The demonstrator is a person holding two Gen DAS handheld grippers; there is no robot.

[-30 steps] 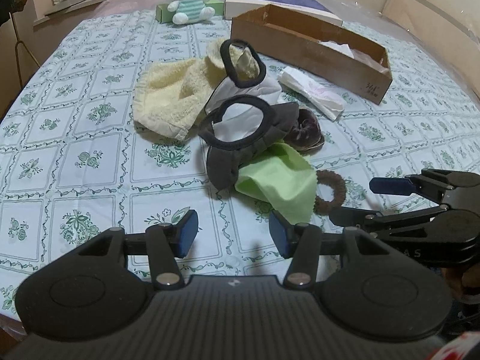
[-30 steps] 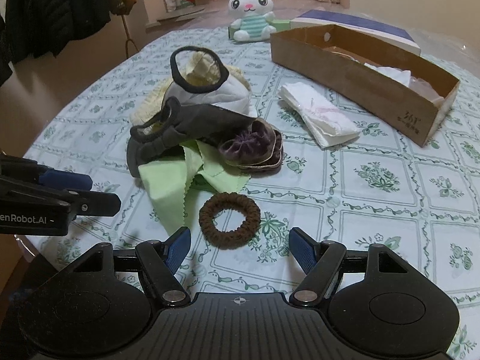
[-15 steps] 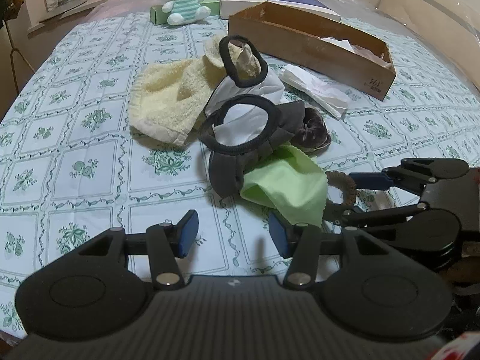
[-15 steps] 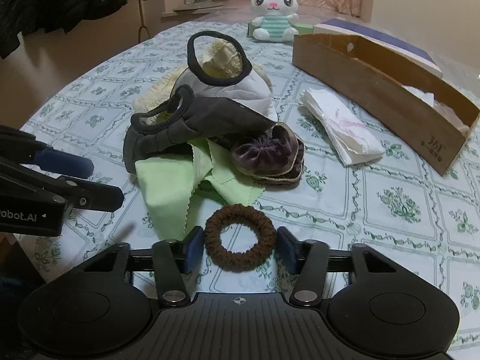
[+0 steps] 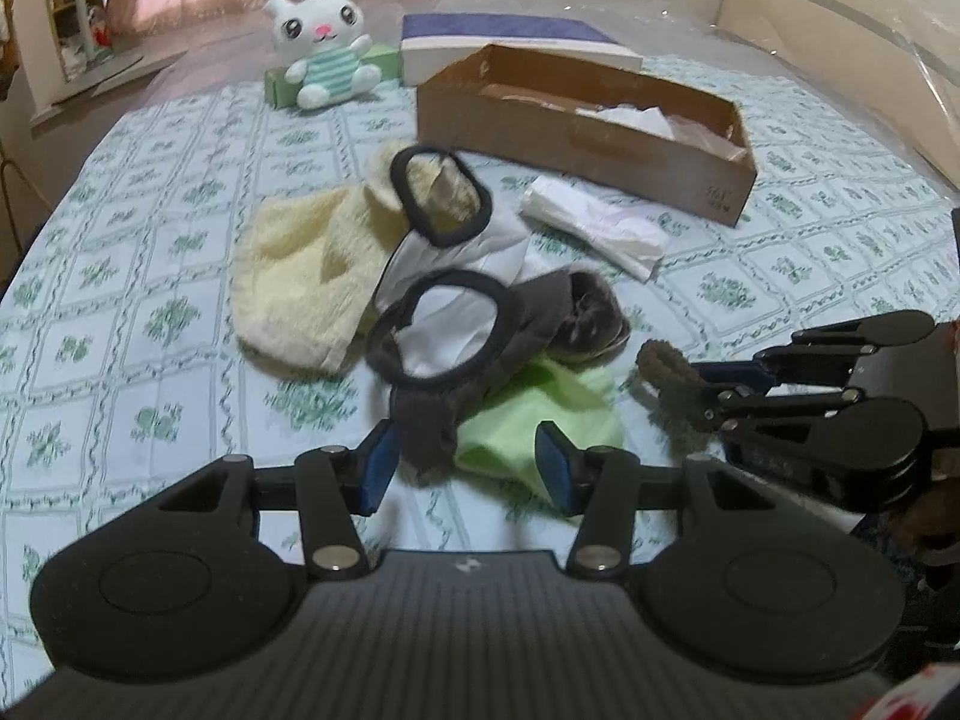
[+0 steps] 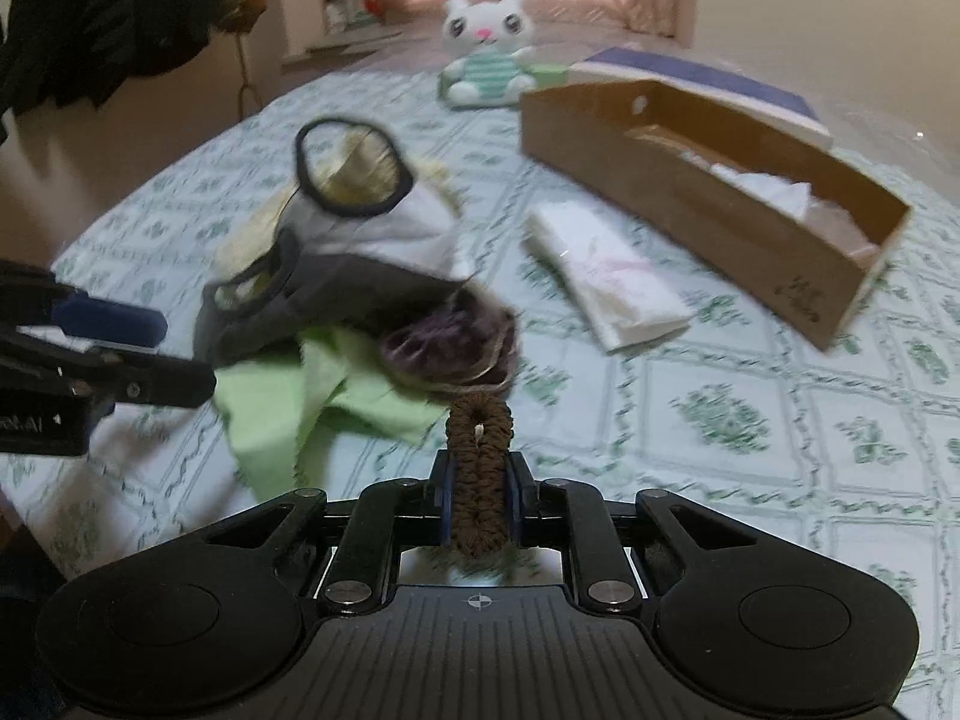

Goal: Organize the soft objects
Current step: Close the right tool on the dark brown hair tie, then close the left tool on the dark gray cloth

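My right gripper (image 6: 479, 483) is shut on a brown scrunchie (image 6: 478, 468), squeezed flat and lifted off the table; it also shows in the left wrist view (image 5: 675, 375). My left gripper (image 5: 465, 468) is open and empty, low over the near edge of a pile of soft things: a light green cloth (image 5: 540, 420), a grey shoe cover with a black rim (image 5: 444, 336), a purple-brown scrunchie (image 5: 591, 321), a white pouch (image 5: 474, 246) and a cream towel (image 5: 300, 276). A brown cardboard box (image 5: 576, 138) lies beyond, with white material inside.
A folded white tissue pack (image 5: 594, 228) lies between the pile and the box. A white plush bunny (image 5: 324, 42), a green box and a blue-and-white flat box (image 5: 510, 42) stand at the far edge. The table has a green floral cloth (image 5: 120, 360).
My right gripper has closed on the brown scrunchie and lifted it from the table. My left gripper has moved forward toward the pile and stays open.
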